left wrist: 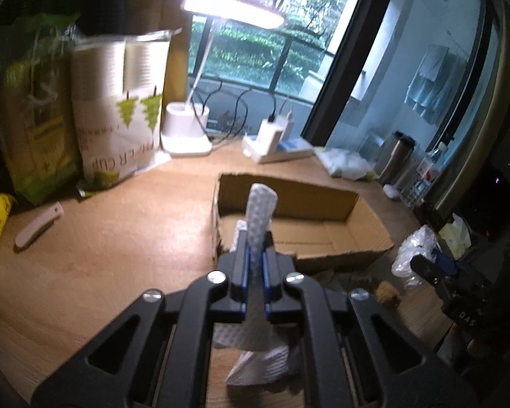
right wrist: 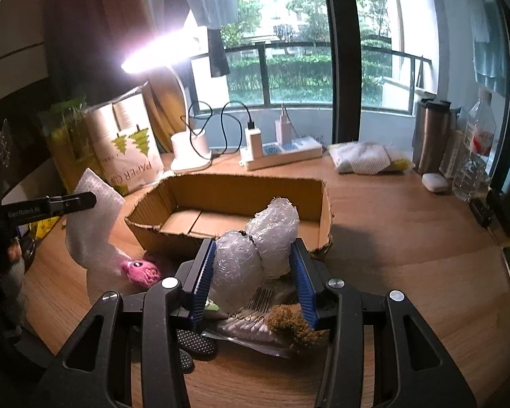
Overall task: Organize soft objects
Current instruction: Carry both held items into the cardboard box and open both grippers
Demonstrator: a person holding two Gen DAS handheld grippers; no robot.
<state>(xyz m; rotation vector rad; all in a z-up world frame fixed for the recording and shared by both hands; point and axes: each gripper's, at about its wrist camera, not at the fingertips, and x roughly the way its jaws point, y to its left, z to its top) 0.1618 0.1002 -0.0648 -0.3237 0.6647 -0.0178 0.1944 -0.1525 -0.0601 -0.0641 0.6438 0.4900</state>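
Note:
My left gripper (left wrist: 255,258) is shut on a white dimpled foam sheet (left wrist: 260,217) and holds it upright just in front of the open cardboard box (left wrist: 289,200). The sheet also shows in the right wrist view (right wrist: 91,221), pinched by the left gripper (right wrist: 85,202). My right gripper (right wrist: 255,265) is shut on a wad of clear bubble wrap (right wrist: 255,248), held near the box's (right wrist: 241,187) front wall. The right gripper with the wrap shows at the right of the left wrist view (left wrist: 421,265). A pink knitted toy (right wrist: 141,272), a brown fuzzy thing (right wrist: 292,326) and a packet of cotton swabs (right wrist: 244,326) lie on the table below.
A desk lamp (right wrist: 190,149), a power strip with chargers (right wrist: 282,153), a paper-cup bag (right wrist: 129,146) and a green bag (left wrist: 34,119) stand at the back. A folded white cloth (right wrist: 363,159), a steel flask (right wrist: 430,136), a water bottle (right wrist: 476,149) and a white case (right wrist: 434,182) are at the right. A white handle (left wrist: 39,224) lies at the left.

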